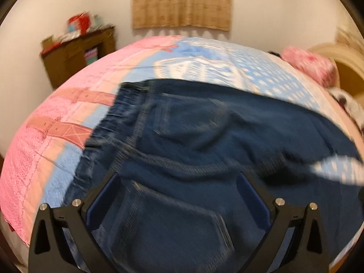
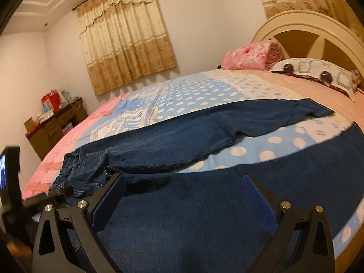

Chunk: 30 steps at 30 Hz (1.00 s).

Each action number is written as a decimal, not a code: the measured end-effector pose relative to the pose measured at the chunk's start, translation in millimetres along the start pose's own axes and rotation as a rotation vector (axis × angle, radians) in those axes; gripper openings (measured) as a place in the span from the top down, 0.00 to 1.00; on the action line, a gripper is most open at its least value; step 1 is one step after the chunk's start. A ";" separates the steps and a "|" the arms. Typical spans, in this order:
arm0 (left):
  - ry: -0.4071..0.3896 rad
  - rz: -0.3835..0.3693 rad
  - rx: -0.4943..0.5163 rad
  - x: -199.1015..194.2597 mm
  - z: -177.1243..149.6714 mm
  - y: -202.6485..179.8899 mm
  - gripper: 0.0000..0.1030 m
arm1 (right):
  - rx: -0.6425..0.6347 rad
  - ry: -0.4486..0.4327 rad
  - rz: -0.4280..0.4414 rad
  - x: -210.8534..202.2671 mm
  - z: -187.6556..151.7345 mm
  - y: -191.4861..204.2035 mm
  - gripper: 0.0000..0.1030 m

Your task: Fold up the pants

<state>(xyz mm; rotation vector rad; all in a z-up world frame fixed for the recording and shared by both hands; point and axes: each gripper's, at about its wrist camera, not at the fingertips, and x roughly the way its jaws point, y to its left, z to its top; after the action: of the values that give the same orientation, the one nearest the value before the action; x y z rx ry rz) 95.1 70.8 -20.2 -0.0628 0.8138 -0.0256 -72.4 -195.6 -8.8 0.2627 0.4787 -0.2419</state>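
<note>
Dark blue jeans (image 1: 204, 136) lie spread on the bed, waistband to the left, back pockets up. My left gripper (image 1: 179, 182) is open, hovering over the seat of the jeans near the lower pocket. In the right wrist view the jeans (image 2: 193, 132) have two legs apart in a V, the far leg reaching toward the pillows, the near leg under my right gripper (image 2: 184, 184), which is open just above the cloth. The left gripper's body (image 2: 11, 175) shows at the left edge by the waistband.
The bed has a pink and blue dotted cover (image 2: 193, 91). A pink folded blanket (image 2: 250, 54) and a patterned pillow (image 2: 318, 72) lie by the headboard (image 2: 302, 25). A brown cabinet (image 2: 54, 122) stands against the far wall under a curtain (image 2: 125, 36).
</note>
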 end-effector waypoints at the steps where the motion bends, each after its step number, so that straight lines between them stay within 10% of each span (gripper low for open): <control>1: 0.006 0.002 -0.026 4.1 9.6 5.6 0.00 | -0.006 0.009 0.015 7.0 3.6 0.5 0.01; 11: 0.128 0.028 -0.093 79.4 110.3 14.4 0.06 | -0.106 0.067 0.131 54.4 21.6 18.6 0.01; 24: 0.183 0.151 -0.267 147.4 153.3 -61.9 0.13 | -0.025 0.066 0.095 75.2 24.8 -15.0 0.01; 30: 0.186 0.116 0.132 173.0 164.8 -108.0 0.21 | -0.012 0.064 0.060 71.9 24.5 -41.3 0.01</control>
<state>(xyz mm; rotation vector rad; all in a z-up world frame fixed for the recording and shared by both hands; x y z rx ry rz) 333.9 -37.5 -25.8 0.1133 0.9986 0.0252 -12.1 -253.7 -30.4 0.2730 0.5343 -0.1725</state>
